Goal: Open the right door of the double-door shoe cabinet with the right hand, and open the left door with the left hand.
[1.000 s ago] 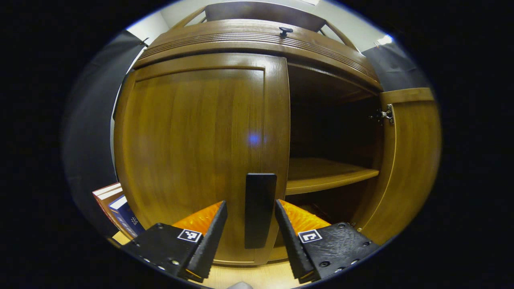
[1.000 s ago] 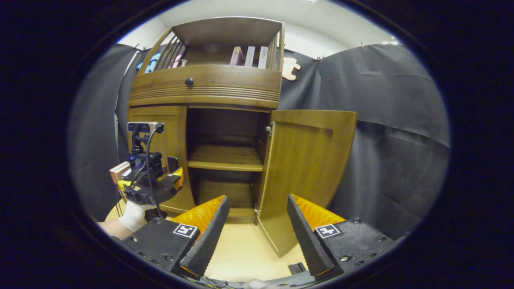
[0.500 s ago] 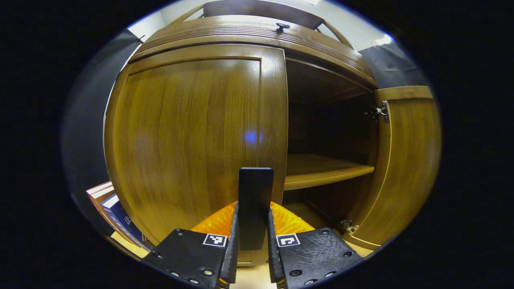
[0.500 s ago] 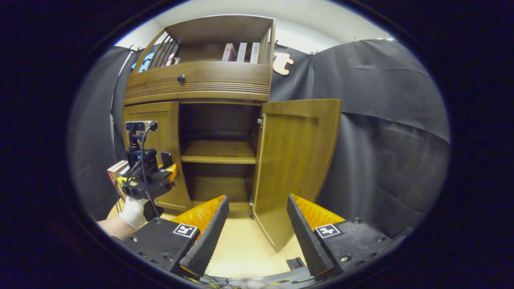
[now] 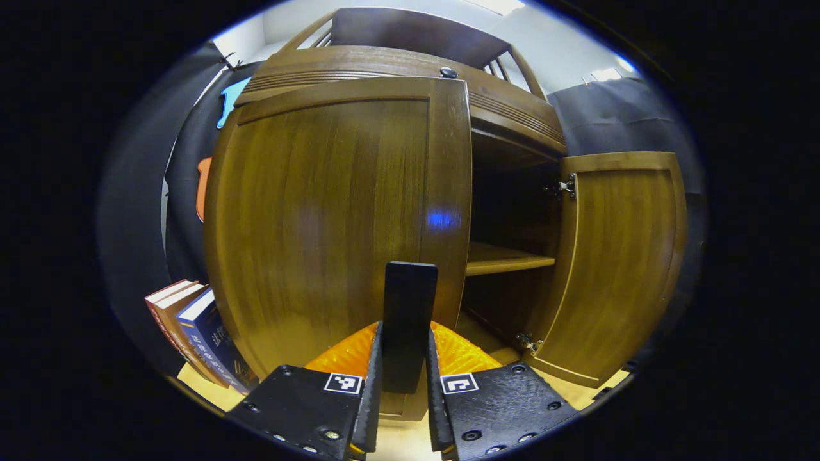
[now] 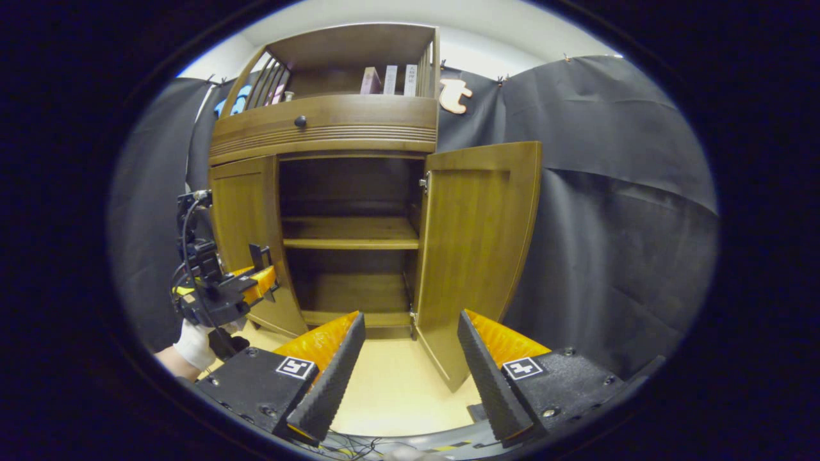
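Left gripper [image 5: 402, 410] clamped on the handle [image 5: 410, 320] at the left door's [image 5: 333, 218] free edge, right door [image 6: 477, 243] swung wide, right gripper [image 6: 407, 384] agape and idle; I'd pull along the hinge arc, wrist turning with the handle.

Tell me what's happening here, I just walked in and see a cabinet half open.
A person is opening a double-door shoe cabinet with a gripper in each hand. The right door already stands wide open, showing bare shelves, and the right gripper hangs open in front of it, holding nothing. The left gripper is shut on the left door's handle. The left door is swung partly out, so that door is midway.
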Demonstrator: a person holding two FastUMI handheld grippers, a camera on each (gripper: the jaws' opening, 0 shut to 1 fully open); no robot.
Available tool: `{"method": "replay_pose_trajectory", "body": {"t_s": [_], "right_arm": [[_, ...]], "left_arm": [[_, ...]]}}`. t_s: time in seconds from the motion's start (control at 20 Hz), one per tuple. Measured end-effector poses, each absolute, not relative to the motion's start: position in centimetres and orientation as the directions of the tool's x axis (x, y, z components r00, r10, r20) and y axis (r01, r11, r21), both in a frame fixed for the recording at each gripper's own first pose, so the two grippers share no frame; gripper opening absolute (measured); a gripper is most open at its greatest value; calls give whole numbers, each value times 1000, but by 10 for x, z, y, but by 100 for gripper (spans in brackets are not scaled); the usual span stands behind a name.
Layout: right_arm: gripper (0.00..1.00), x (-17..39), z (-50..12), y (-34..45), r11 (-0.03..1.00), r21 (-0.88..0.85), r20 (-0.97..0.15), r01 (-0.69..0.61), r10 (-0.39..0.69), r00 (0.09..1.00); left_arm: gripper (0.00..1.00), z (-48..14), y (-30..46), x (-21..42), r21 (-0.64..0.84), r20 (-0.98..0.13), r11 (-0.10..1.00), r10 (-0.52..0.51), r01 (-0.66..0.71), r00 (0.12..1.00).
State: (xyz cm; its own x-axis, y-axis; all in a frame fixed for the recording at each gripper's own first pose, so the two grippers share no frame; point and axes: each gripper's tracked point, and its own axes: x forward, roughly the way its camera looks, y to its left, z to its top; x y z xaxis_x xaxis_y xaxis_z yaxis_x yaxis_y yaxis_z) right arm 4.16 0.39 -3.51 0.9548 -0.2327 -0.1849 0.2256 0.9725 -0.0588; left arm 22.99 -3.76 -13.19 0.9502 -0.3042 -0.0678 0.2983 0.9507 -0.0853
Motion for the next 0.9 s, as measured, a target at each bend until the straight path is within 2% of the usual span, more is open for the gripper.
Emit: {"method": "replay_pose_trajectory", "body": {"t_s": [0.3,0.75,0.8,0.9], "right_arm": [[92,39,-40,19,981,-45,-188,187,-192,963],[92,49,-47,62,996,-40,-191,85,-91,977],[92,50,-50,66,997,-38,-195,72,-78,978],[92,53,-53,74,999,-25,-199,49,-53,979]], "left_arm": [[31,-131,-13,191,-99,-67,943,-324,316,944],[30,-133,40,145,-44,-60,971,-239,237,969],[41,-136,42,155,-40,-63,972,-232,230,971],[20,-135,53,138,-39,-65,977,-214,212,975]]}}
